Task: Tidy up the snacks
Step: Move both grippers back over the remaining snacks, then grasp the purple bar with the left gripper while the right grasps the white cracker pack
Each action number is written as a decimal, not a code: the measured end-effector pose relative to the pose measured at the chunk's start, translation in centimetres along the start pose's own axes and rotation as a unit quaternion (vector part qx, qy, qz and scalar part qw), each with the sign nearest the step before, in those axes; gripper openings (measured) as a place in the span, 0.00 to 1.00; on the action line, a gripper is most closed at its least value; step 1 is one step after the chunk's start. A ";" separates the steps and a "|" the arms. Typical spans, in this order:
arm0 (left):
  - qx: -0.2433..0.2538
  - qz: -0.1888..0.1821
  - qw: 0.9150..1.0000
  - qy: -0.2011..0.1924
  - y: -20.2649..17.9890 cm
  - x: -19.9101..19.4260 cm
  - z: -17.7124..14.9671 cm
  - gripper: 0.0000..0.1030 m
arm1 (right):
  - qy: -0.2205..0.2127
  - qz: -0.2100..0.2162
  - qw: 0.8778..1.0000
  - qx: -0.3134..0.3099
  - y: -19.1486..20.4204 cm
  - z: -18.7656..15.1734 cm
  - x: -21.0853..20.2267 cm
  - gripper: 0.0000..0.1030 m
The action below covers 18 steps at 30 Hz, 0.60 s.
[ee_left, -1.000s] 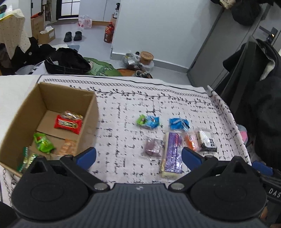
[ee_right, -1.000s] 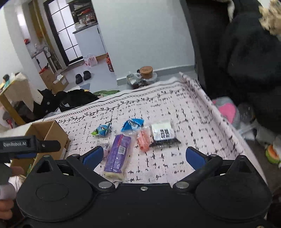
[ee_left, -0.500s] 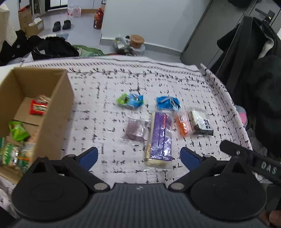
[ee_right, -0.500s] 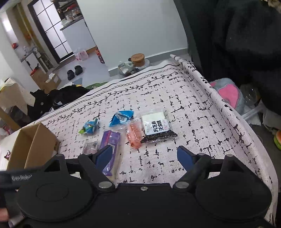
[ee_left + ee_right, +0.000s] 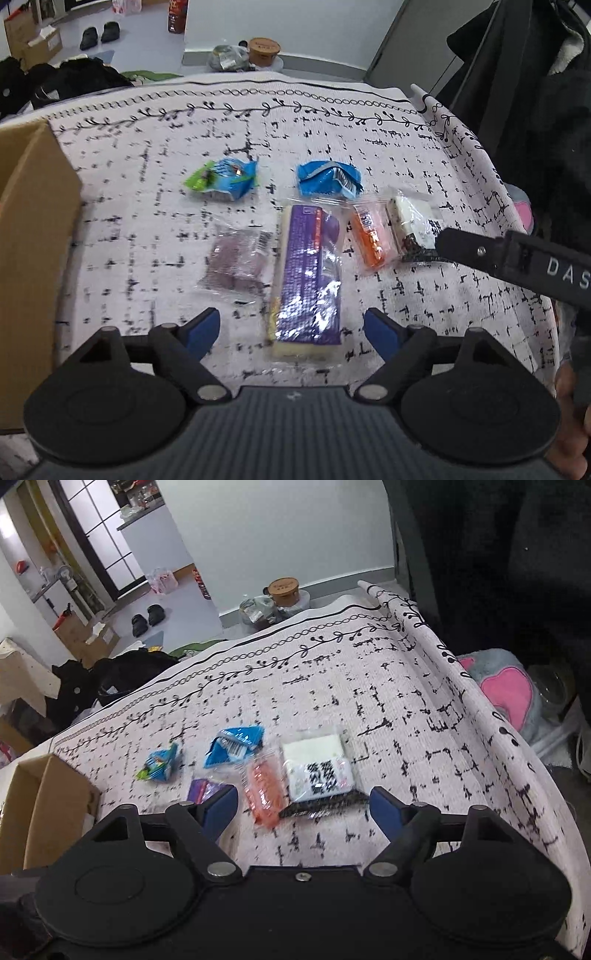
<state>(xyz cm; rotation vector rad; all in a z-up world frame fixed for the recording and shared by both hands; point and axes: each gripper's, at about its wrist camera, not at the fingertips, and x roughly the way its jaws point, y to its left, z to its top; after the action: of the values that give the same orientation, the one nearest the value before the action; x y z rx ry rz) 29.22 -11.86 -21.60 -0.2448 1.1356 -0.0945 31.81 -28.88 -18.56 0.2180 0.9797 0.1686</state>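
Several snacks lie on the patterned tablecloth [image 5: 369, 140]. A long purple bar [image 5: 306, 280] has its near end between the blue pads of my left gripper [image 5: 291, 330], whose jaws are closing without touching it. Around it lie a dark clear packet [image 5: 236, 262], a green-blue packet [image 5: 223, 179], a blue packet [image 5: 328, 179] and an orange packet [image 5: 369, 236]. My right gripper [image 5: 303, 806] is closing low over the white-and-black packet [image 5: 317, 771] and the orange packet [image 5: 264, 794], its pads clear of both. The cardboard box [image 5: 33, 240] stands at the left.
The cloth's right edge [image 5: 480, 716] drops off toward a pink-heart cushion [image 5: 506, 690] and dark coats. Behind the table's far edge sit a lidded jar [image 5: 284, 589] and black bags [image 5: 136, 668] on the floor. One finger [image 5: 465, 249] of the right gripper reaches into the left wrist view.
Both grippers have come down and forward toward the snacks, and both pairs of jaws have narrowed. The box has slid to the left edge of the left wrist view.
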 end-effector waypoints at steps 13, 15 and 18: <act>-0.035 0.024 0.998 0.045 -1.4 3.8 1.3 0.48 | 0.057 -0.034 0.998 0.004 -0.9 -0.2 4.0 0.51; -0.034 0.027 0.998 0.048 -1.3 4.0 1.4 0.40 | 0.071 -0.020 0.997 0.009 -1.0 -0.2 4.5 0.27; -0.037 0.027 0.998 0.048 -1.1 3.8 1.5 0.33 | 0.072 -0.021 0.997 -0.001 -0.6 -0.4 3.8 0.04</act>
<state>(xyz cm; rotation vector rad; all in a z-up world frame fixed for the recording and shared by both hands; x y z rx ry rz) 32.23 -13.48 -24.07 -0.2771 1.2424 -0.0172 33.59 -28.54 -21.98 0.1855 1.1257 0.1489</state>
